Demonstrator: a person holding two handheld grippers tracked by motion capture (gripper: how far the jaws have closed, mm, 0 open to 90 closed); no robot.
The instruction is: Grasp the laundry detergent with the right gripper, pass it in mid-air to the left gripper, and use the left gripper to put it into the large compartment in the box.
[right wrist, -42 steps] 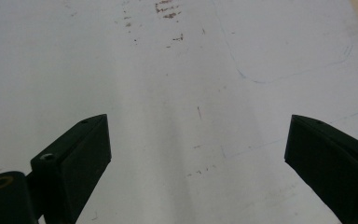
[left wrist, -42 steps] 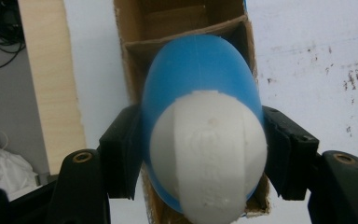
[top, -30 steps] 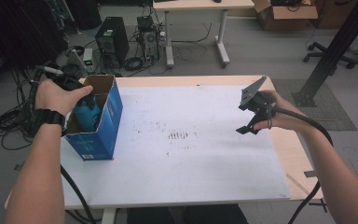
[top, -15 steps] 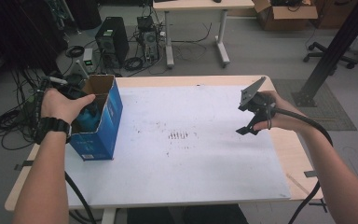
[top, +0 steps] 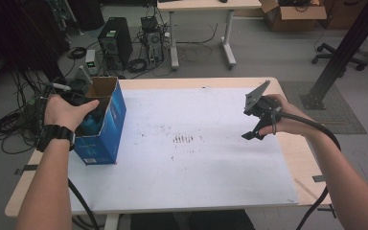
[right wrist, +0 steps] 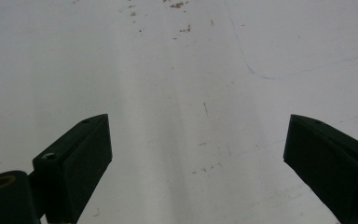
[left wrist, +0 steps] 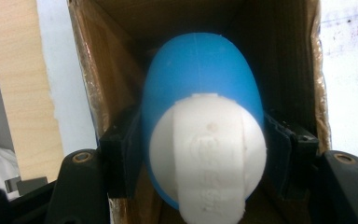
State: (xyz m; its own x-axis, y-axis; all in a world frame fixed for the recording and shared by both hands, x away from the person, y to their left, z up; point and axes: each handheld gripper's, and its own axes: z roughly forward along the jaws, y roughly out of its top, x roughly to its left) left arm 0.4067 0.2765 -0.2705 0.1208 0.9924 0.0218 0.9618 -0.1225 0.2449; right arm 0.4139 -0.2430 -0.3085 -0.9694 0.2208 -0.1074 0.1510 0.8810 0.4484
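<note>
Left gripper (left wrist: 200, 154) jaws squeezed tight on blue and white bottle (left wrist: 203, 112), bottle down inside blue cardboard box (top: 108, 120) at table's left edge, right gripper (right wrist: 196, 158) jaws wide apart, holding nothing, over white table (top: 196, 172)

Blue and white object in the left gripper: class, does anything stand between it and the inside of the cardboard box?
Nothing visible does. The left gripper holds the blue and white object already between the walls of the open cardboard box.

text: none legible | white cap (left wrist: 208, 154): embossed mark, too blurred to read
</note>
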